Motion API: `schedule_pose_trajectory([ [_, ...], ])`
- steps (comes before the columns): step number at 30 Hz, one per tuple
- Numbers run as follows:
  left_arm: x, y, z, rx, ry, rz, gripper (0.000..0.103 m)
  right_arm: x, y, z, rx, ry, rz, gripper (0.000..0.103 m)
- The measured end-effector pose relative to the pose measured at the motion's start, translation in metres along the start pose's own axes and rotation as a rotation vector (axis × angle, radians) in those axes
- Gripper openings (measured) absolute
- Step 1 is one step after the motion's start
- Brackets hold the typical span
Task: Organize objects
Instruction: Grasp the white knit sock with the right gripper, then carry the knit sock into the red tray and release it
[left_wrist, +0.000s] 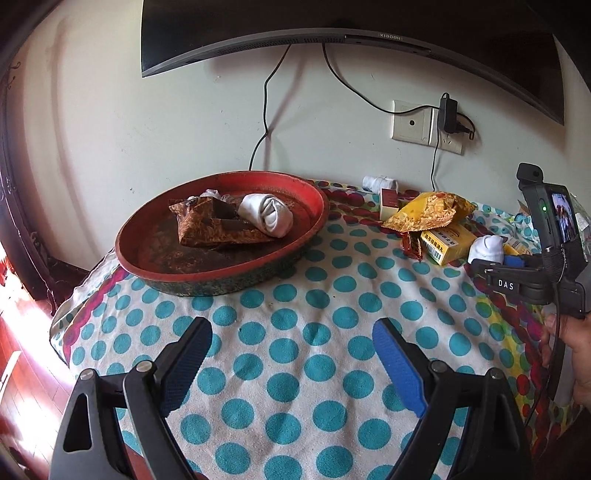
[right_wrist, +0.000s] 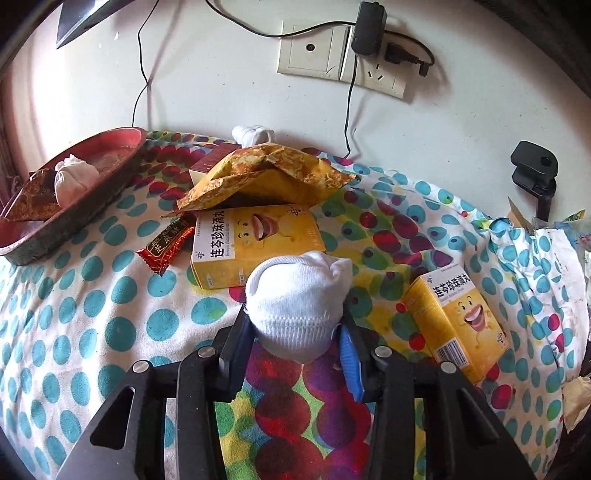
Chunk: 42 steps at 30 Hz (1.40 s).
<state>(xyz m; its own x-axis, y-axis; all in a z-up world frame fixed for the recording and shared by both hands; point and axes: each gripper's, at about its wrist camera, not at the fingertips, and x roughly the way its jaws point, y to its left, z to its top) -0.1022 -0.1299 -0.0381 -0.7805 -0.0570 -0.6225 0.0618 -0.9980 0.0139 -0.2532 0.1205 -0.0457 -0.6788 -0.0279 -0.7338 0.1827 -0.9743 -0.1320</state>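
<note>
The right gripper (right_wrist: 295, 332) pinches a rolled white sock (right_wrist: 297, 302) at its middle, just in front of the yellow medicine box (right_wrist: 255, 243); soft and light, it should squash without slipping. The left gripper (left_wrist: 291, 354) gapes empty, well short of the red tray (left_wrist: 221, 273).

red tray (right_wrist: 74, 206): cut by left edge | small red-and-white box (right_wrist: 207, 166): mostly under the yellow packet (right_wrist: 266, 173) | far rolled sock (right_wrist: 253, 134): partly behind that packet | television (left_wrist: 332, 29): top cropped
</note>
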Motion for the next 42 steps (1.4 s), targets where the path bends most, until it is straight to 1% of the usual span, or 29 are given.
schedule_pose_trajectory([
  [5, 0.002, 0.000, -0.002, 0.012, 0.015, 0.013, 0.091, -0.014, 0.003, -0.002, -0.009, -0.018, -0.002, 0.039],
  [8, 0.006, 0.006, -0.002, -0.006, 0.037, 0.014, 0.091, -0.025, 0.013, 0.005, -0.044, -0.037, -0.002, 0.039],
  [12, 0.007, 0.013, -0.001, -0.023, 0.040, 0.016, 0.091, -0.031, 0.036, 0.019, -0.077, -0.056, 0.015, 0.039],
  [21, 0.016, 0.041, 0.003, -0.089, 0.055, 0.024, 0.091, -0.023, 0.118, 0.062, -0.200, -0.098, 0.100, 0.039],
  [26, 0.019, 0.052, 0.004, -0.110, 0.058, 0.038, 0.091, -0.023, 0.165, 0.091, -0.261, -0.147, 0.175, 0.039],
  [30, 0.021, 0.058, 0.004, -0.121, 0.057, 0.041, 0.091, -0.017, 0.203, 0.113, -0.325, -0.168, 0.216, 0.039],
  [34, 0.018, 0.064, 0.008, -0.124, 0.029, 0.059, 0.091, -0.009, 0.234, 0.128, -0.372, -0.170, 0.280, 0.039],
  [37, 0.019, 0.072, 0.010, -0.142, 0.029, 0.065, 0.091, -0.002, 0.253, 0.134, -0.407, -0.161, 0.325, 0.039],
  [40, 0.022, 0.077, 0.009, -0.153, 0.033, 0.075, 0.091, 0.006, 0.269, 0.140, -0.421, -0.155, 0.340, 0.039],
  [42, 0.025, 0.080, 0.007, -0.159, 0.041, 0.074, 0.091, 0.015, 0.276, 0.149, -0.425, -0.147, 0.311, 0.039],
])
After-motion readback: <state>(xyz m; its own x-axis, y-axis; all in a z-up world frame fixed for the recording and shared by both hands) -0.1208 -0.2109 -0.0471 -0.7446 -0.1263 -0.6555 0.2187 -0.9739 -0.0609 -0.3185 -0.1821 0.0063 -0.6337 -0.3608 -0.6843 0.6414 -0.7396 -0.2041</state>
